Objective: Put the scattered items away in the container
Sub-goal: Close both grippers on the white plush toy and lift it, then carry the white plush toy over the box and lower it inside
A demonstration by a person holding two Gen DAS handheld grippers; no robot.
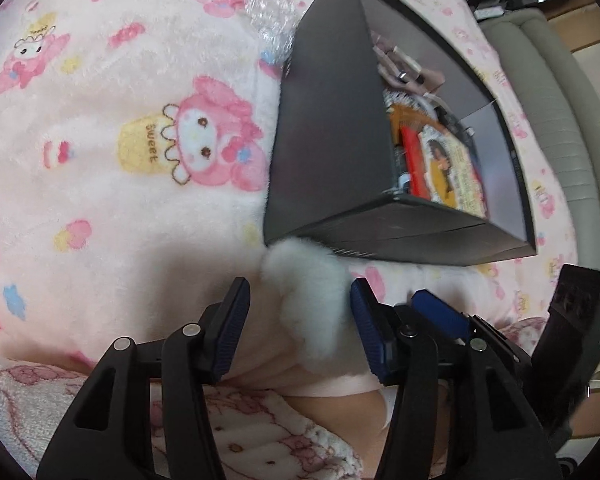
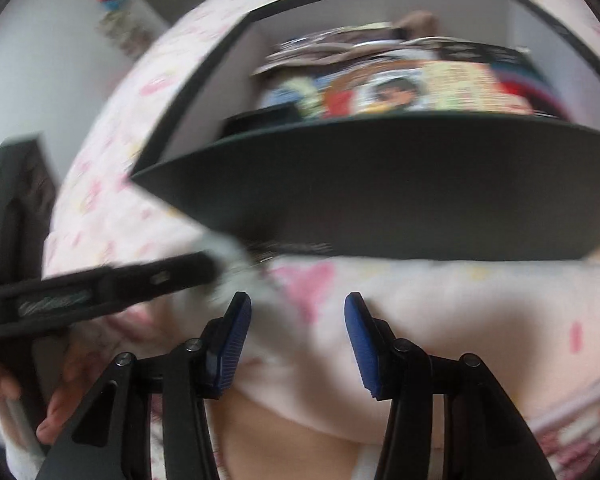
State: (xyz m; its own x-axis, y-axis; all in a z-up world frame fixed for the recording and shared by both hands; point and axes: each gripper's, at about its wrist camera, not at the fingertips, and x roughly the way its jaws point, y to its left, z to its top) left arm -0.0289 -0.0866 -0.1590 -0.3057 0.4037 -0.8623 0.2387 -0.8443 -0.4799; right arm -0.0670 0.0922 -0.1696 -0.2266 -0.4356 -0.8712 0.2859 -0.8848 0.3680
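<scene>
White fluffy item (image 1: pixel 312 304) lies on the pink cartoon-print blanket (image 1: pixel 112 184), between the spread fingers of the left gripper (image 1: pixel 298 334), nearer the right pad; contact unclear. Its far end meets the black box (image 1: pixel 332 136) at the near corner. Right gripper (image 2: pixel 298 344) also spread, nothing between its fingers (view badly blurred). Box holds a red packet, printed cards and cables, half hidden by its wall. Bubble wrap (image 1: pixel 272 12) beyond.

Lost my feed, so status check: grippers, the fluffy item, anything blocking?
Left gripper open, straddling white fluffy item. Right gripper open, empty. Black box just ahead, already part-filled. Nothing blocking.
</scene>
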